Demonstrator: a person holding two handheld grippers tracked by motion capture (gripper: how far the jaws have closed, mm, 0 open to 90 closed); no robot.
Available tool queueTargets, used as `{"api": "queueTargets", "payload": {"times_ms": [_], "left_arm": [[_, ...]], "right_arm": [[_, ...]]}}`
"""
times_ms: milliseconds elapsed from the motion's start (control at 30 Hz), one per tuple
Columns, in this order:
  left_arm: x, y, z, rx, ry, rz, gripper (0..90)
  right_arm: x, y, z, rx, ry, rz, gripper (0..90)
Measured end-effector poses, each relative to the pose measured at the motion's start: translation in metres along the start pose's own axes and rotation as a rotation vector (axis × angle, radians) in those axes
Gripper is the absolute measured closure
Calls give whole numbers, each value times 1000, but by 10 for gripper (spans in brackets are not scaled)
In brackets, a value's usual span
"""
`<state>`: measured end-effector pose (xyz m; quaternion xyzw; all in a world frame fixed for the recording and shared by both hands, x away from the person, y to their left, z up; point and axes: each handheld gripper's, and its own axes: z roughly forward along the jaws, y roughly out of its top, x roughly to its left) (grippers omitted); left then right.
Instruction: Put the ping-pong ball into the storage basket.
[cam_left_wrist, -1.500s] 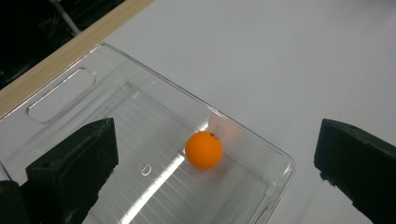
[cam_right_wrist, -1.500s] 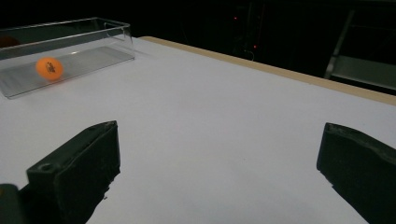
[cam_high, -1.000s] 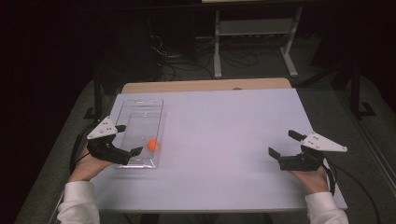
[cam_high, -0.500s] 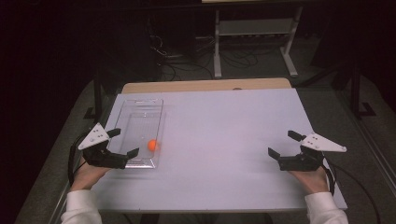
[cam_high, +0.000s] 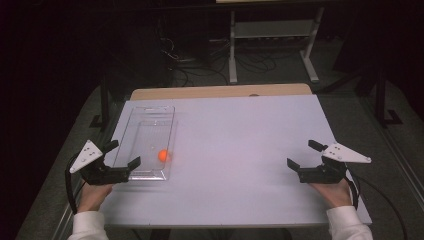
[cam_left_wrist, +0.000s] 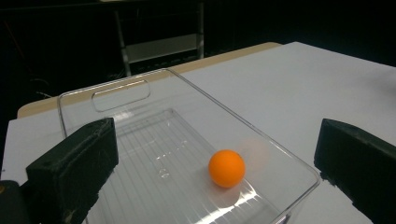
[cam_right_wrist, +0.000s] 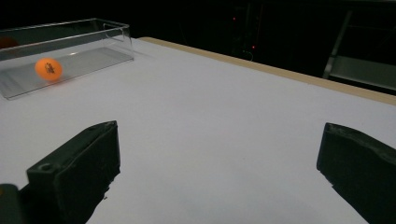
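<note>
Item: orange ball (cam_high: 162, 155), one; round, plain orange, with a small dark mark seen in the right gripper view (cam_right_wrist: 48, 68); lies on the ribbed floor of the clear tray (cam_high: 131, 134), toward the tray's near end and close to its right-hand wall; touches nothing but the floor of the tray; seen also in the left gripper view (cam_left_wrist: 226, 168).

Item: clear tray, one; long, transparent, with a cut-out handle in its far end wall (cam_left_wrist: 121, 94); stands lengthwise on the left part of the white table (cam_high: 240, 150), its near end just beside the left gripper.

Item: left gripper (cam_high: 123, 159); held in the person's left hand (cam_high: 93, 195) at the near left corner of the table; jaws spread wide, nothing between them; one jaw tip at the tray's near end, the other off the tray's left side; no contact with the ball.

Item: right gripper (cam_high: 303, 154); held in the person's right hand (cam_high: 334, 192) at the near right of the table, well apart from tray and ball; jaws spread wide and empty, over bare tabletop.

Item: white table; a tan strip along its far edge (cam_high: 220, 92).
</note>
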<state>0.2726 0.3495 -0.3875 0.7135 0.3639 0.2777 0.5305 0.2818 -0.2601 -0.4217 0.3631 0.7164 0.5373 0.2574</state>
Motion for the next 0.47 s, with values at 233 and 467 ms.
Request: {"api": "queueTargets", "payload": {"times_ms": [233,467], "left_arm": [[-2,-8,1,-14,31,3,0],[-5,-9,2,-17,33,23,0]], "right_arm": [[0,0,0,-2,-2,3,0],[0,0,0,-4,1,3,0]]}}
